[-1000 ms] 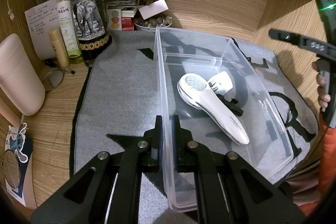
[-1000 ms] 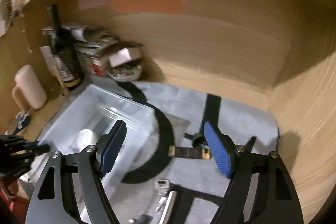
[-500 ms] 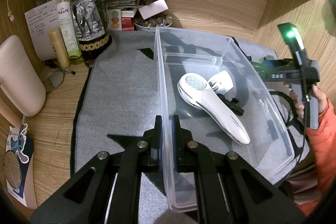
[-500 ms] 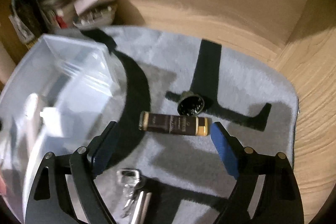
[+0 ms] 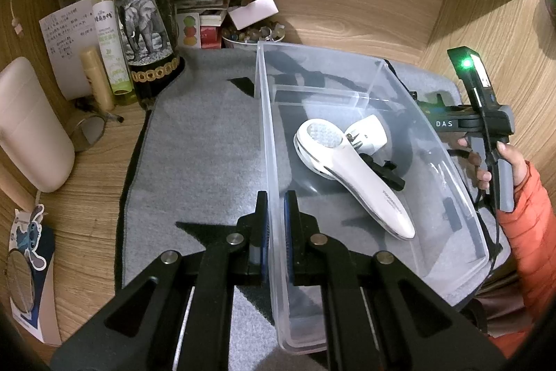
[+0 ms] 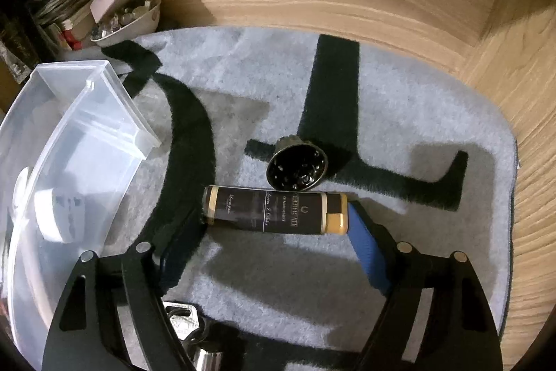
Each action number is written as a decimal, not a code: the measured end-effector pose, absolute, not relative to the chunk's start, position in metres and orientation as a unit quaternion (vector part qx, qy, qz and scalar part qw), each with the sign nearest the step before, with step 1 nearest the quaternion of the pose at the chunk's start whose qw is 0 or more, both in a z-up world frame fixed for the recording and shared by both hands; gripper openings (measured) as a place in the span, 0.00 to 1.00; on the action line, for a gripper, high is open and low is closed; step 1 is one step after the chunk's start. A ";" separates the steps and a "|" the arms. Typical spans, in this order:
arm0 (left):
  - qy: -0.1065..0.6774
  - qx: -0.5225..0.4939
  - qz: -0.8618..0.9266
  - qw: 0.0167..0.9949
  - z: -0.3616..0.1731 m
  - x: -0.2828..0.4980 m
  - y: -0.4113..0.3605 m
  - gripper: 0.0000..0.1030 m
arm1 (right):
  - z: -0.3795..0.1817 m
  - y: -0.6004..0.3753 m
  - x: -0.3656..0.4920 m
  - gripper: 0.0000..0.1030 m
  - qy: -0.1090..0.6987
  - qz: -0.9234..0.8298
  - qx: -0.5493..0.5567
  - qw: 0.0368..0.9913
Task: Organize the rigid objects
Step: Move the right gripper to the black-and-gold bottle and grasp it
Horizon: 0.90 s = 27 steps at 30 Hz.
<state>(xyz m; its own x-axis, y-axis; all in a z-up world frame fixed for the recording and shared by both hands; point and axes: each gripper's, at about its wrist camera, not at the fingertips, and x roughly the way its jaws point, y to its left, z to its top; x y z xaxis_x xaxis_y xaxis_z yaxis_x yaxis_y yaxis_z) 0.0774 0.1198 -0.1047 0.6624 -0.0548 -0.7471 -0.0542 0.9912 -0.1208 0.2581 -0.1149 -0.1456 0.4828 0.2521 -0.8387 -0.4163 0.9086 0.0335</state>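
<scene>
OK: left gripper [image 5: 275, 225] clamps the left wall of the clear plastic bin [image 5: 431, 141], which holds a white handheld device [image 5: 351, 176]. Right gripper [image 6: 274, 225] is spread wide, fingers flanking the brown-and-gold tube [image 6: 274, 214] at frame center on the gray mat [image 6: 434, 113].

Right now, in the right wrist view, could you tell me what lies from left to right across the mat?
Clear plastic bin → black curved stripe on the mat → dark tube with gold ends → blue pad of the right tool's finger → wooden desk.
</scene>
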 end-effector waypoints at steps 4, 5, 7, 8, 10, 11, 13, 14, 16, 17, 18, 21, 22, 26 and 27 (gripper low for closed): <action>0.411 -0.065 0.000 0.909 -0.105 0.077 0.120 0.07 | -0.137 -0.119 0.251 0.78 0.454 0.193 -0.087 0.865; 0.411 -0.066 0.000 0.909 -0.105 0.078 0.120 0.07 | -0.133 -0.118 0.249 0.78 0.451 0.193 -0.086 0.867; 0.411 -0.067 0.000 0.909 -0.105 0.078 0.120 0.07 | -0.126 -0.119 0.245 0.78 0.444 0.194 -0.085 0.871; 0.411 -0.066 0.000 0.909 -0.105 0.077 0.120 0.07 | -0.119 -0.117 0.242 0.78 0.439 0.195 -0.084 0.873; 0.411 -0.067 0.000 0.909 -0.105 0.078 0.120 0.07 | -0.110 -0.119 0.236 0.78 0.430 0.198 -0.083 0.877; 0.411 -0.068 0.000 0.909 -0.105 0.078 0.120 0.07 | -0.105 -0.119 0.233 0.78 0.423 0.201 -0.082 0.880; 0.411 -0.067 0.000 0.909 -0.105 0.078 0.120 0.07 | -0.094 -0.120 0.229 0.78 0.413 0.206 -0.081 0.883; 0.411 -0.068 0.000 0.909 -0.105 0.078 0.120 0.07 | -0.088 -0.119 0.226 0.78 0.405 0.210 -0.082 0.886; 0.411 -0.068 0.000 0.909 -0.105 0.078 0.120 0.07 | -0.078 -0.118 0.221 0.78 0.392 0.216 -0.083 0.891; 0.410 -0.069 0.001 0.909 -0.105 0.079 0.120 0.07 | -0.073 -0.116 0.220 0.78 0.384 0.220 -0.082 0.893; 0.410 -0.070 0.001 0.909 -0.105 0.079 0.120 0.07 | -0.069 -0.113 0.218 0.78 0.378 0.224 -0.082 0.895; 0.410 -0.071 0.001 0.909 -0.105 0.080 0.120 0.07 | -0.054 -0.108 0.207 0.78 0.359 0.239 -0.082 0.899; 0.410 -0.071 0.002 0.909 -0.105 0.080 0.120 0.07 | -0.050 -0.104 0.203 0.78 0.353 0.243 -0.083 0.900; 0.410 -0.071 0.002 0.909 -0.105 0.080 0.120 0.06 | -0.035 -0.091 0.190 0.78 0.330 0.261 -0.087 0.903; 0.410 -0.070 0.002 0.909 -0.105 0.080 0.120 0.06 | -0.032 -0.088 0.186 0.78 0.326 0.266 -0.088 0.903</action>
<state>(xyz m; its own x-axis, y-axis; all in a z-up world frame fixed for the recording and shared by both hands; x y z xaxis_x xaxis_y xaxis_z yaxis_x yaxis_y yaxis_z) 0.0801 0.1197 -0.1049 0.6641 -0.0548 -0.7457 -0.0607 0.9901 -0.1268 0.1864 -0.0884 -0.0315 0.6462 0.4233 -0.6350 -0.5382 0.8427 0.0142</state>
